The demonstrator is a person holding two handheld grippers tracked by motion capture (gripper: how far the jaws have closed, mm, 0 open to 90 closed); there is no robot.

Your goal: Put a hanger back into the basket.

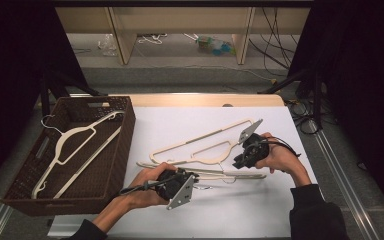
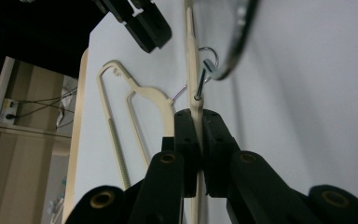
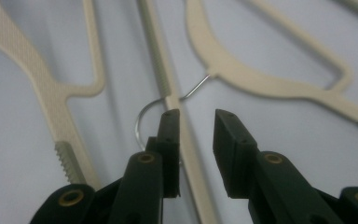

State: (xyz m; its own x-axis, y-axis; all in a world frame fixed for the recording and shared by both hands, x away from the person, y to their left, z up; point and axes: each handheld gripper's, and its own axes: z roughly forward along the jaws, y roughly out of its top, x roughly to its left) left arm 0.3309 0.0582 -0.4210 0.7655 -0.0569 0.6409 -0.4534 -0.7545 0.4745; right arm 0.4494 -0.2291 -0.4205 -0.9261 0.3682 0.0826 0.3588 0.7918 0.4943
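Two hand-held grippers: left hand-held gripper (image 2: 199,135) clamping hanger bar (image 2: 192,56), right hand-held gripper (image 3: 196,122) parted

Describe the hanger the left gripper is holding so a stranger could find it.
Start at the white table, right of the brown basket. Two cream hangers lie there; it is the nearer hanger, whose thin bar the left gripper clamps.

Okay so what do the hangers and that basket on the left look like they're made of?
The hangers look like cream matte plastic, thin and moulded, with a ribbed grip strip; their hooks are thin shiny wire, probably metal. The basket looks like dark brown woven wicker or plastic rattan, going by its plaited texture; which one I can't tell.
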